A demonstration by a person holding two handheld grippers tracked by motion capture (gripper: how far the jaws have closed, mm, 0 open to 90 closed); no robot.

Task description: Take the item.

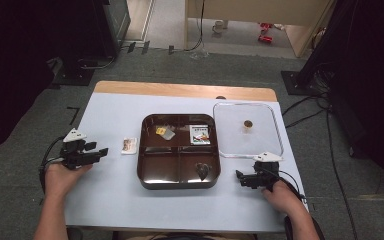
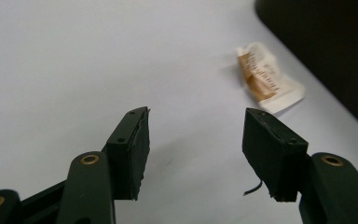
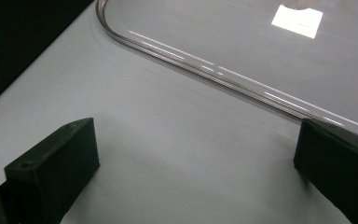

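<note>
Left claw (image 2: 193,140) jaws apart, empty, over tabletop (image 1: 105,195); small packet (image 2: 268,77) ahead, print blurred. Right claw (image 3: 196,163) jaws wide apart, empty, beside clear lid (image 3: 242,46), far edge cut off. Dark divided tray (image 1: 152,172) mid-tabletop between claws; contents too small to identify.

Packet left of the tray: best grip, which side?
Likely the left tongs, already open and aimed toward the packet. It lies flat on the table, apart from the tray, so come from above and pinch across its narrow width.
</note>
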